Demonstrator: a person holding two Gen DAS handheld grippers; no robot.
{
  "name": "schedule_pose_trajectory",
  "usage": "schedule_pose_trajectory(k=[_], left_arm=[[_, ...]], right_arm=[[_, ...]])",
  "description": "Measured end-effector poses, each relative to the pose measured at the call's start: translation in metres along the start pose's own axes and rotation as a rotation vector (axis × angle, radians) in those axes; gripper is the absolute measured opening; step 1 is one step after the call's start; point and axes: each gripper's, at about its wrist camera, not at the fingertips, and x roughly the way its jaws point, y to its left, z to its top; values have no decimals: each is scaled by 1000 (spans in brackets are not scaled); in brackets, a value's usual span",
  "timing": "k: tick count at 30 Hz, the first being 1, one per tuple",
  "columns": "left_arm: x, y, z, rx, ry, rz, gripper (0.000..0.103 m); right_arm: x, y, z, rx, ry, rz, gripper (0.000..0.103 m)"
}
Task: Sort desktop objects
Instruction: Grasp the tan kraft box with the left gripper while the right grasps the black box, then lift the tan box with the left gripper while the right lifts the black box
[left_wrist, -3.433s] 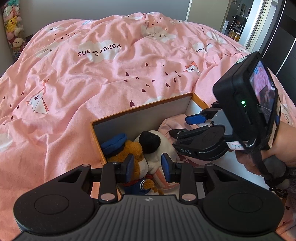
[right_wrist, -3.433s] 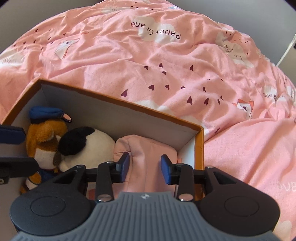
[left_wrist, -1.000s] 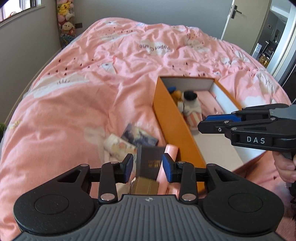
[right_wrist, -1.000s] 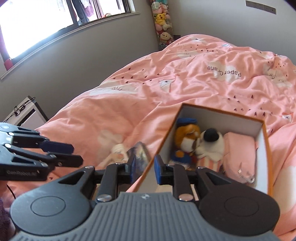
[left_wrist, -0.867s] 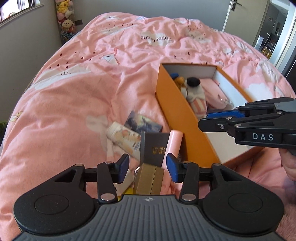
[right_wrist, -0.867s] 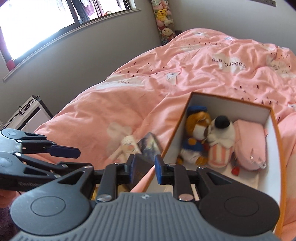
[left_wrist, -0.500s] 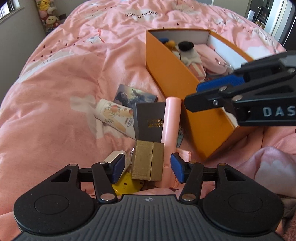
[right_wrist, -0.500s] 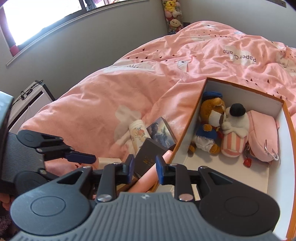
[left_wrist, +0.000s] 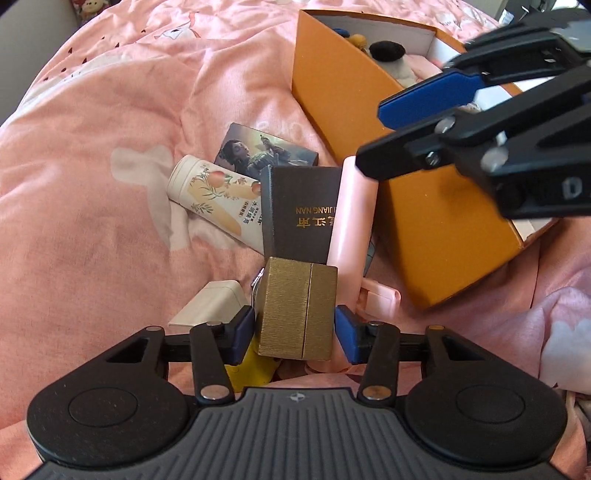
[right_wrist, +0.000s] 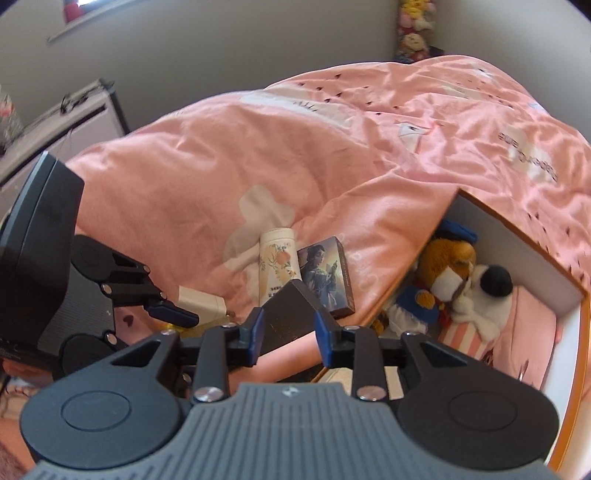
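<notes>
On the pink blanket (left_wrist: 92, 155) beside the orange box (left_wrist: 424, 221), the left gripper (left_wrist: 295, 328) is closing around the gold box (left_wrist: 297, 312). Over the dark box (right_wrist: 286, 314), the right gripper (right_wrist: 288, 332) is opening, gripping nothing.

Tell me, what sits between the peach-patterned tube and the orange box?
In the left wrist view, a dark brown box and a pink tube lie between the peach-patterned tube and the orange box.

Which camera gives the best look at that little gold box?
The left wrist view: the gold box sits large and sharp between the left tongs, which are closing around it. In the right wrist view it is hidden behind the right tongs.
</notes>
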Motion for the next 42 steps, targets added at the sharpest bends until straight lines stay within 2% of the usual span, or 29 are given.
schedule_pose_trajectory(k=[4,9,14,18,23,27,33,37,42], left_arm=[[-4,3,-1,-16,-20,-2,54],[-25,20,-4,-82,-88,8,52],[-51,43,-8,-193,-171,-13,52],[-63,55,-9,-240,-226,-4,52],[-66,67,-13,-274,-242,9,52],[-67,74,-18,-287,-237,22,52],[-66,78,-25,-298,-234,36,52],[-66,78,-27,-298,-235,39,52],[-68,76,-28,-295,-237,40,52]], right_arm=[[19,5,12,-153,91,22,43],[48,3,26,-224,199,58,44],[84,0,43,-273,336,87,45],[111,-1,56,-310,443,95,53],[136,-2,64,-308,548,134,55],[151,-2,64,-298,609,161,64],[162,0,61,-293,643,172,76],[163,3,58,-289,641,165,78],[137,4,62,-268,589,163,56]])
